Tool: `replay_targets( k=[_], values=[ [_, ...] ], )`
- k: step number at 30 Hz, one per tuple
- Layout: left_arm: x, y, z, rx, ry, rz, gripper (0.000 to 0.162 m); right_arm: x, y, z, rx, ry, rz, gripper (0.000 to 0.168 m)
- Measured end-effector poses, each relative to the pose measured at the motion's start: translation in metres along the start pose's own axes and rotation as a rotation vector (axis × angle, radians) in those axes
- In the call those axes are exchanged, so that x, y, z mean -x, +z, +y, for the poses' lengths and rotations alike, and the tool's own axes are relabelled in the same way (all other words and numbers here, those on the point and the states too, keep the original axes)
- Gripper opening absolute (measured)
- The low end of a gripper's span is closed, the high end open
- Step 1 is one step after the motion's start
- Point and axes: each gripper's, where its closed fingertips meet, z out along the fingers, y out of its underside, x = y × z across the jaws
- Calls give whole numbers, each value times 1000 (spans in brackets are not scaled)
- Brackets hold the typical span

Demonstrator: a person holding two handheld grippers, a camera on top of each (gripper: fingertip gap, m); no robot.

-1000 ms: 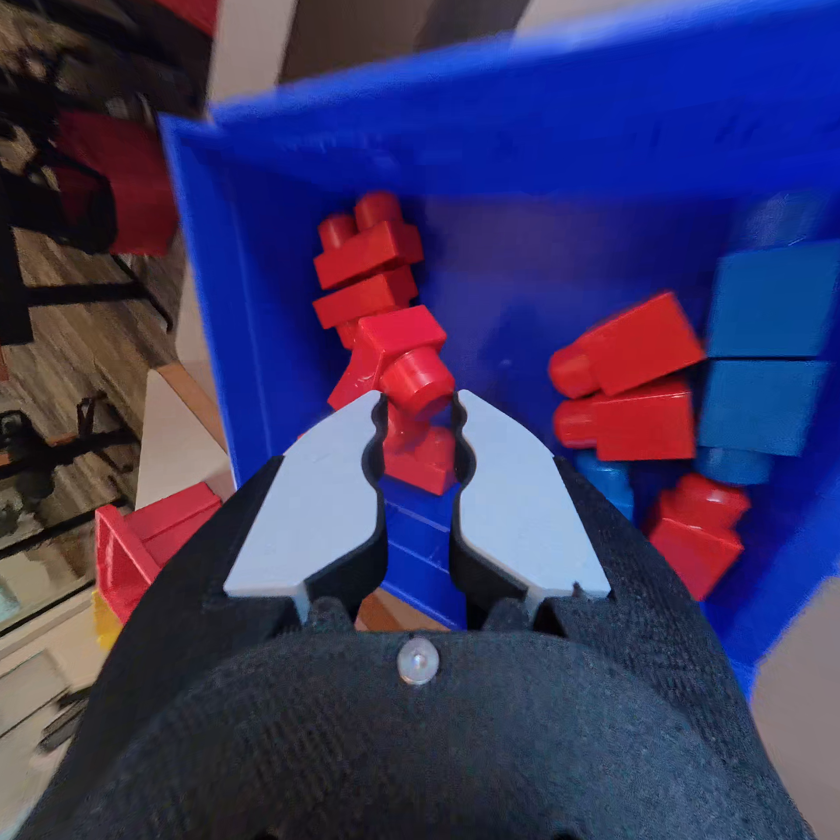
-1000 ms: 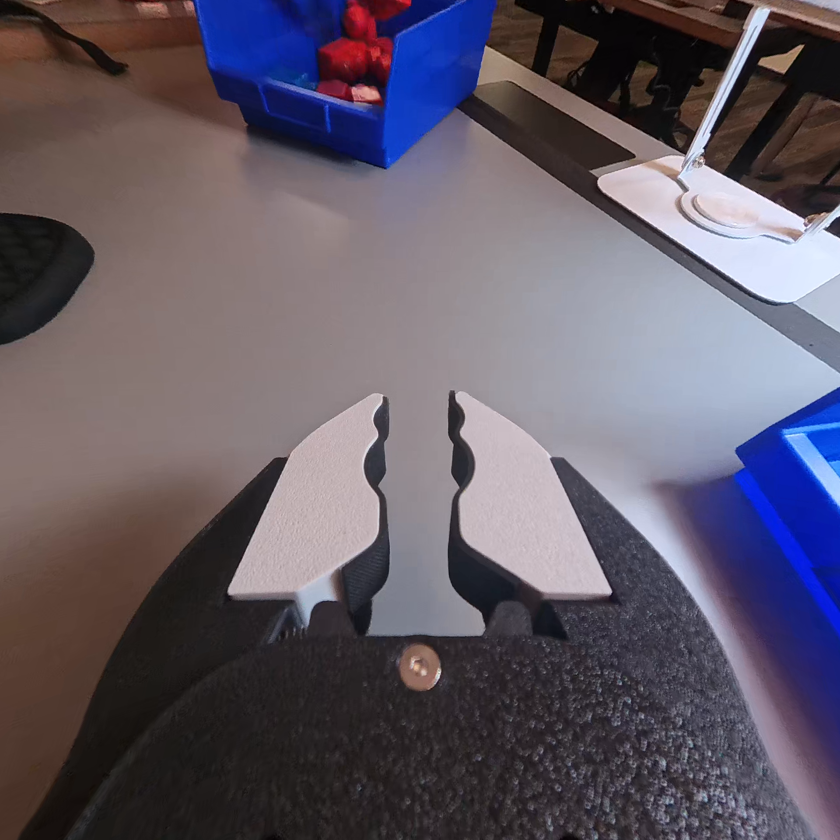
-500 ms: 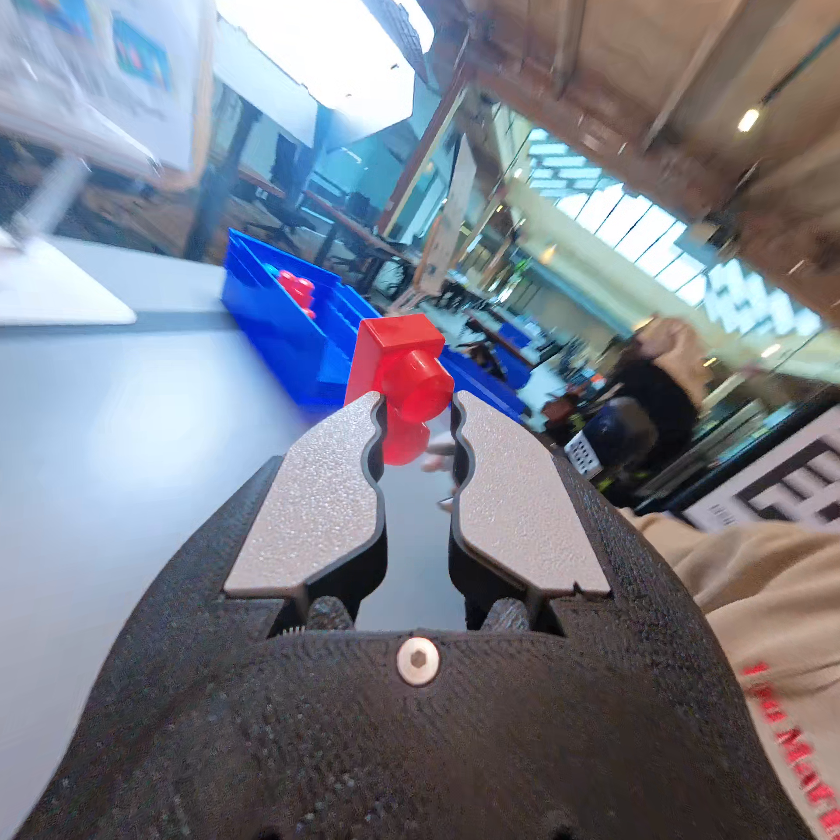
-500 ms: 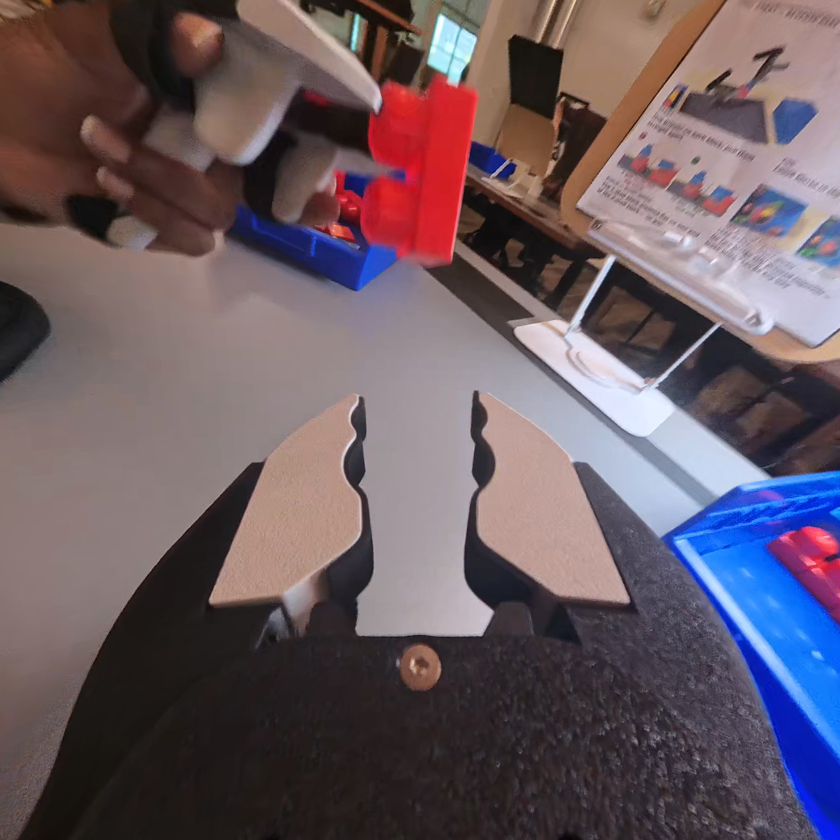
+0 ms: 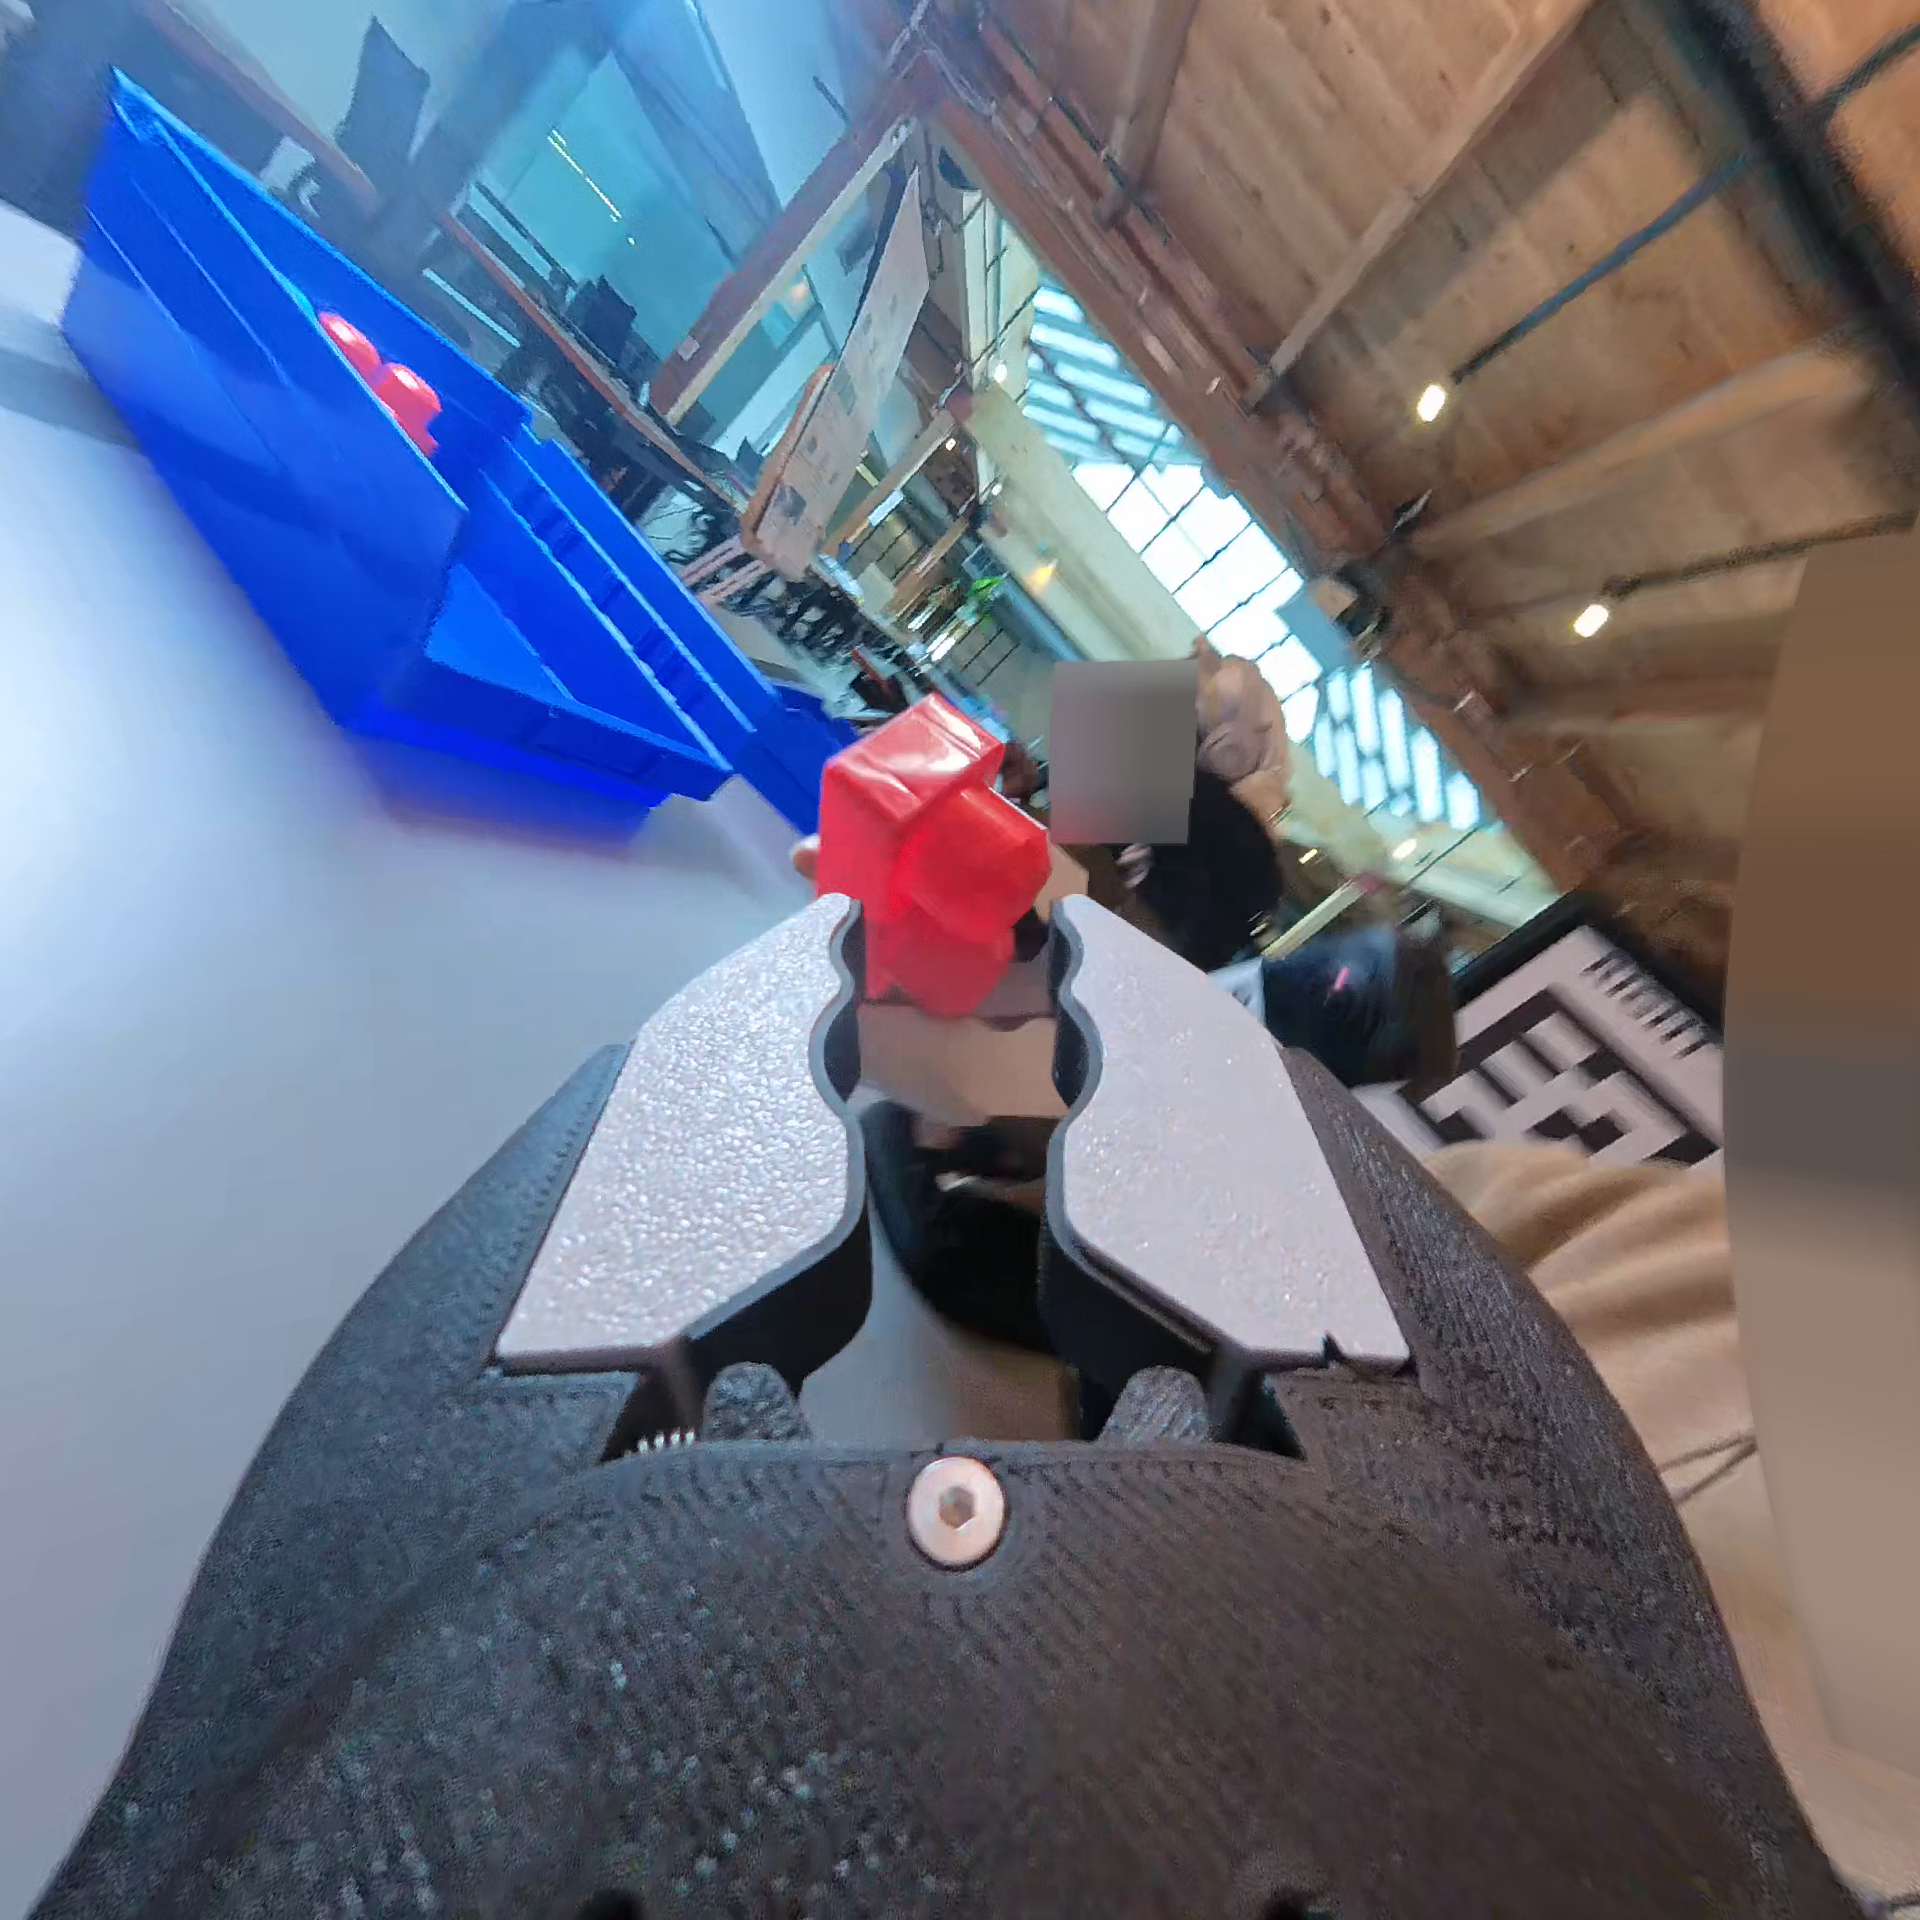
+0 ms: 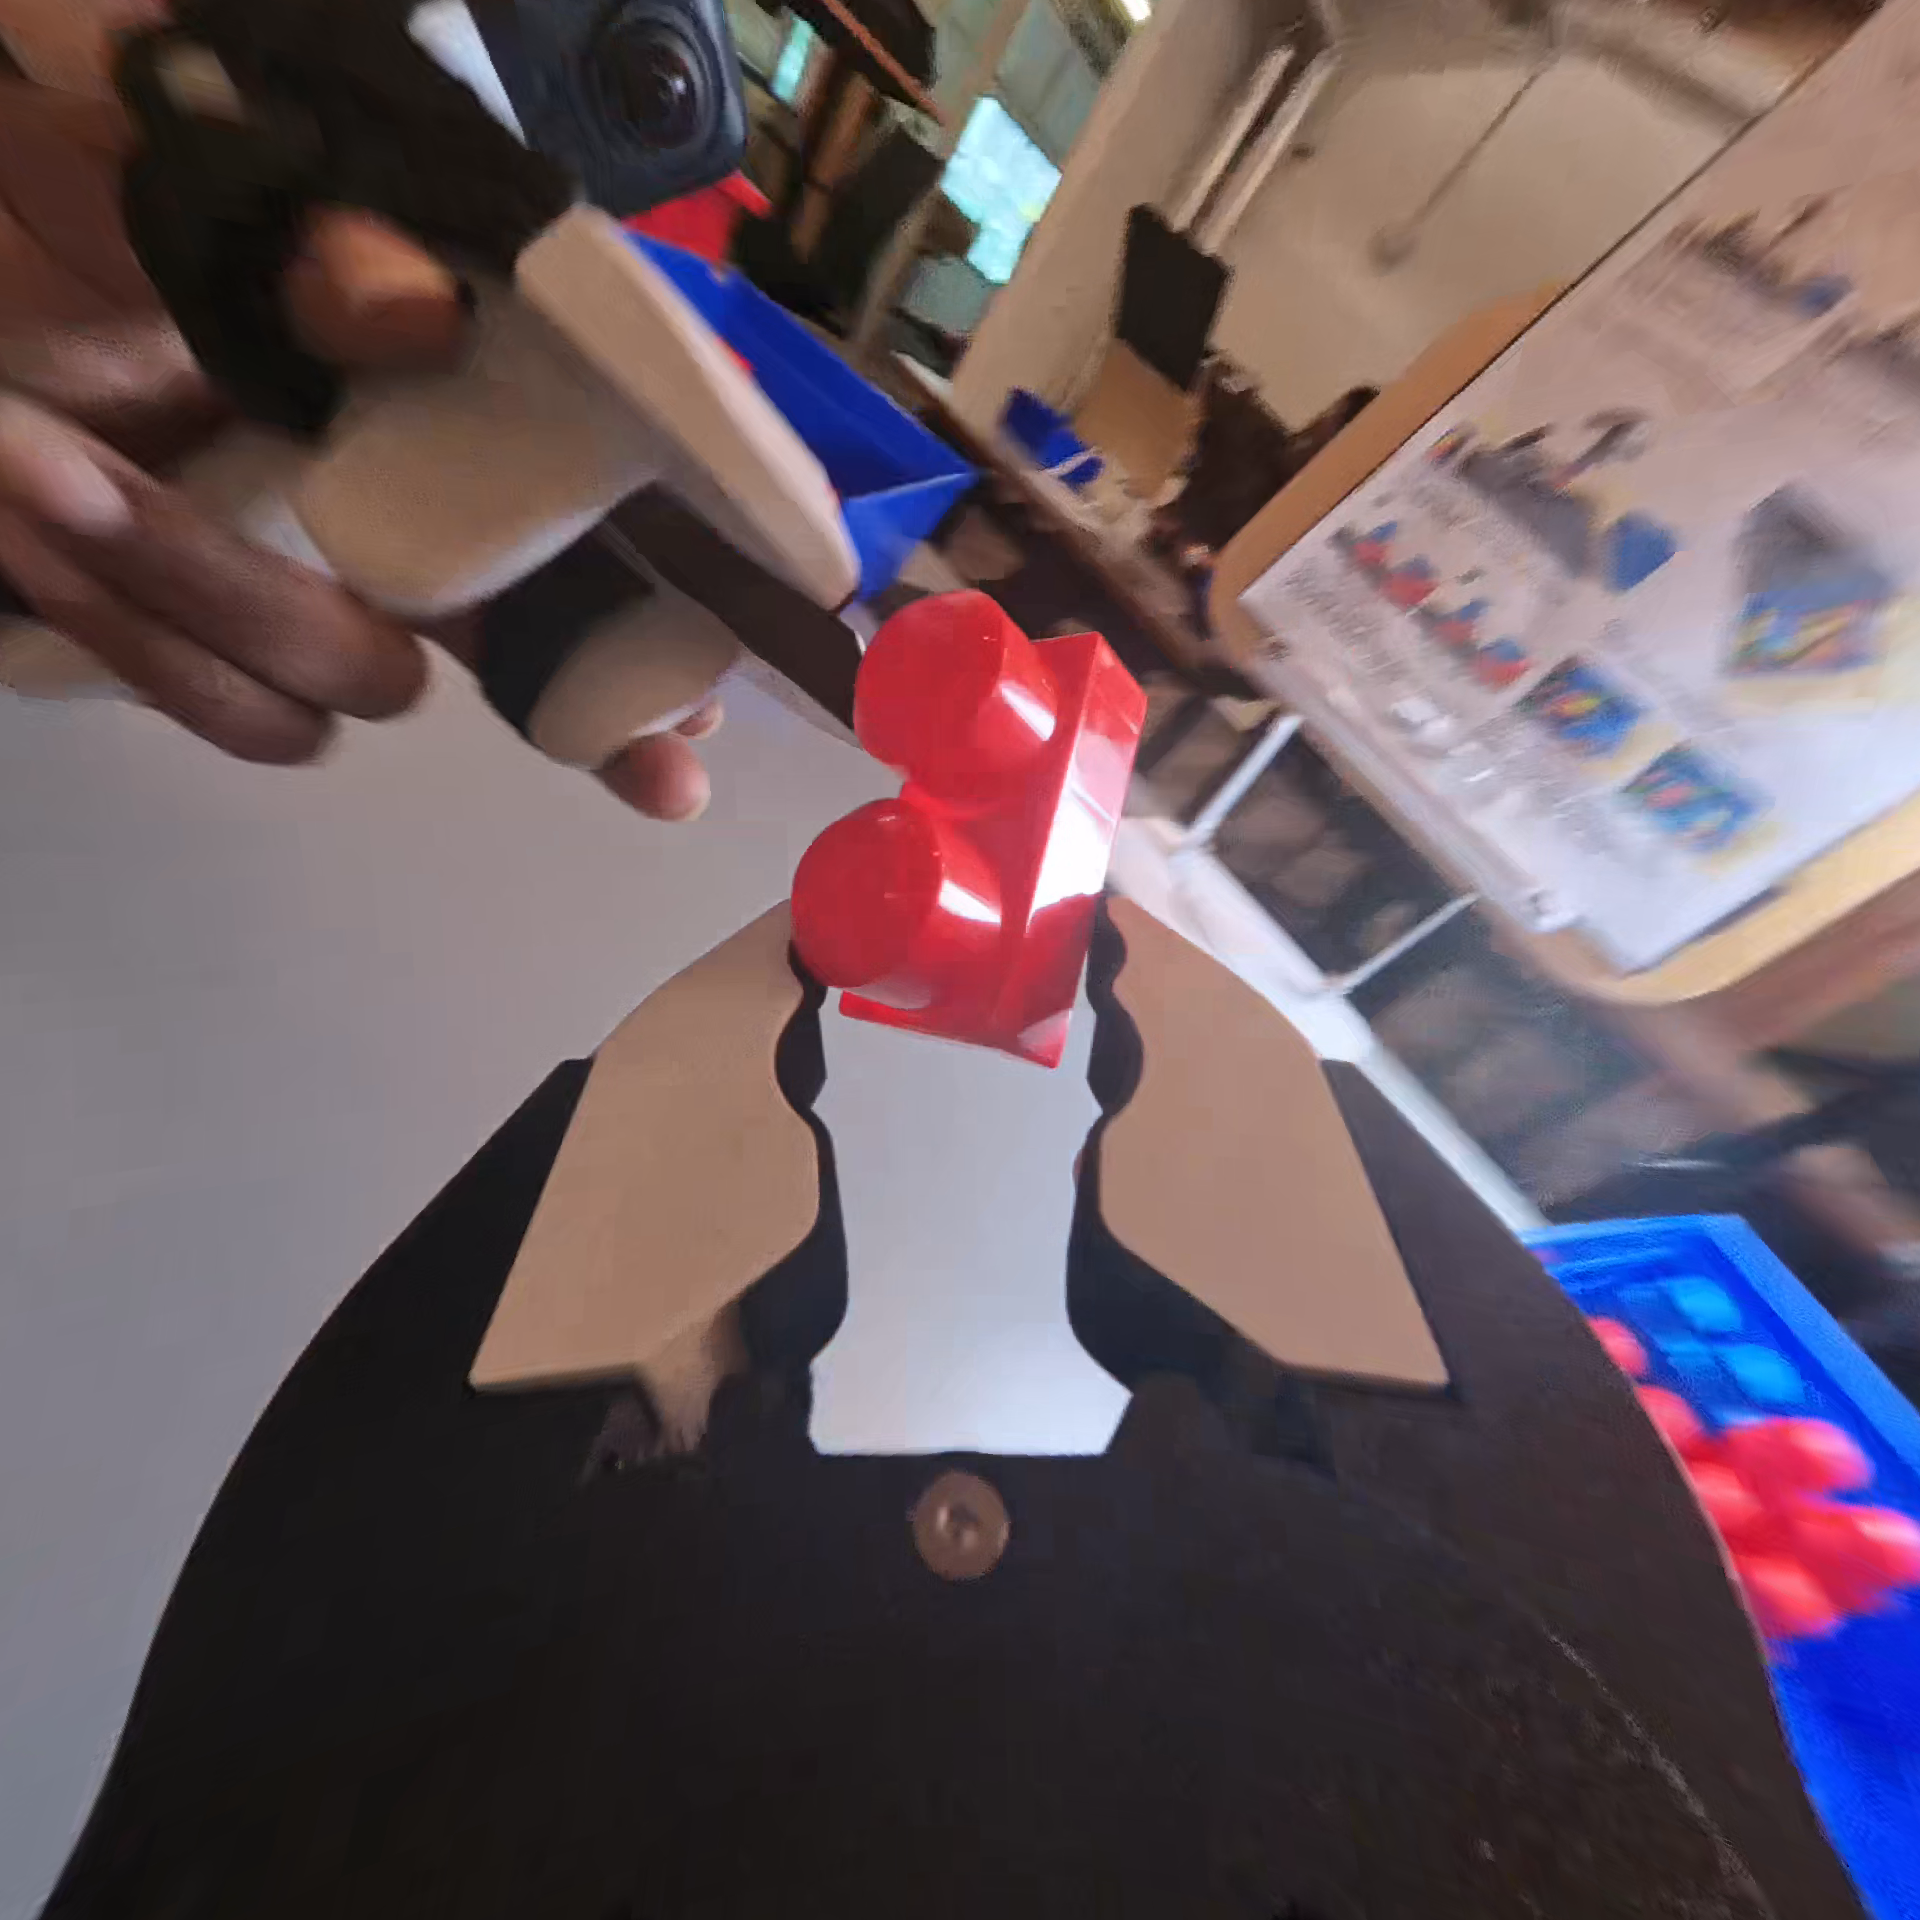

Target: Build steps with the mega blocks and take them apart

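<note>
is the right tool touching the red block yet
Cannot tell. In the right wrist view the red block sits at the right tool's tips, but overlap hides any contact or gap.

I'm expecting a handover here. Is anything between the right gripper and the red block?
Nothing visible. The red block, held by the left gripper, sits right at the right gripper, whose jaws are open around its lower end, above bare table.

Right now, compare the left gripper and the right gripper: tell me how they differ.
The left gripper is shut on the red block, near its upper stud; the right gripper is open, its fingers flanking the block's lower end. In the right wrist view the left gripper sits above and to the left of the block, the right gripper below it. Both meet at one block, above the table.
</note>
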Motion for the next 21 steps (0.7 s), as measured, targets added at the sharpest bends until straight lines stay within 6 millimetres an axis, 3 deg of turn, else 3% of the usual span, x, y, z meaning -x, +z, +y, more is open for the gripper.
replay_targets(
  k=[2, 4, 7, 10, 13, 16, 21],
  values=[
    [19, -8, 1, 83, 176, -75, 40, 10, -1, 6, 3, 229, -192, 48],
    [33, -13, 12, 209, 336, -109, 48, 31, -5, 19, 89, 429, -462, 48],
    [45, -18, 50, 453, 586, -93, 59, 66, -26, 31, 204, 653, -831, 45],
    [49, -18, 89, 634, 799, -55, 61, 87, -46, 33, 235, 679, -1034, 45],
    [40, -14, 102, 637, 809, -4, 35, 92, -46, 38, 242, 654, -1031, 44],
    [58, -18, 102, 703, 769, -104, 35, 83, -32, 55, 259, 603, -892, 47],
    [72, -25, 114, 799, 578, -151, 35, 85, -23, 62, 190, 277, -745, 49]
  ],
)
